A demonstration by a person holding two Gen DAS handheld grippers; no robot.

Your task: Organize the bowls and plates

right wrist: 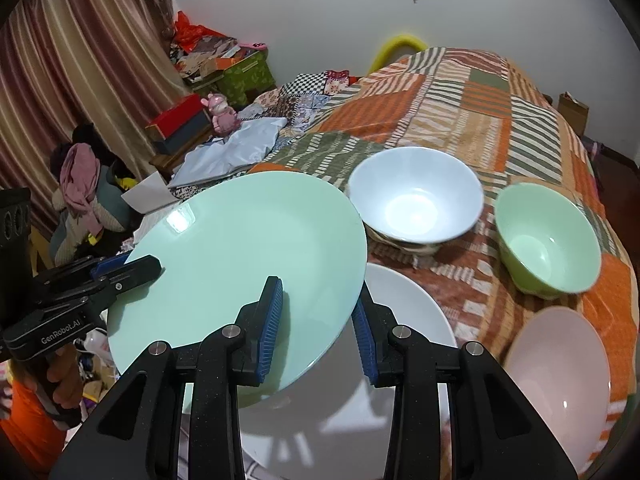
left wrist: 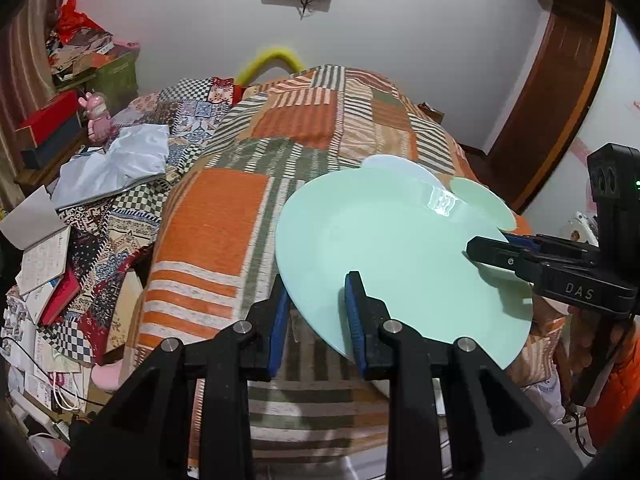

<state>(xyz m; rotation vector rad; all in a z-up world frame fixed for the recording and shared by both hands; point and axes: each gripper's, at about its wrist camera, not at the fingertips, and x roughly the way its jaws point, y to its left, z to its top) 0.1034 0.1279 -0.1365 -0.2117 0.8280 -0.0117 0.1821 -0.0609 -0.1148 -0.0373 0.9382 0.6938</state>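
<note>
A mint-green plate [left wrist: 392, 240] [right wrist: 248, 264] is held tilted above the bed. My left gripper [left wrist: 316, 312] [right wrist: 132, 268] and my right gripper [right wrist: 318, 320] [left wrist: 488, 250] both straddle its rim from opposite sides. Both stand open around the rim, with wide gaps between the blue pads. Under it lies a white plate [right wrist: 404, 320]. A white bowl [right wrist: 416, 200], a green bowl [right wrist: 548, 240] and a pink bowl [right wrist: 560, 380] stand on the quilt beyond and to the right.
The striped orange patchwork quilt [left wrist: 224, 216] [right wrist: 480, 100] covers the bed. Left of it are piled cloths, books [left wrist: 40, 256], a red box [right wrist: 180, 118] and a pink toy [right wrist: 222, 114]. A wooden door frame [left wrist: 560, 92] stands to the right.
</note>
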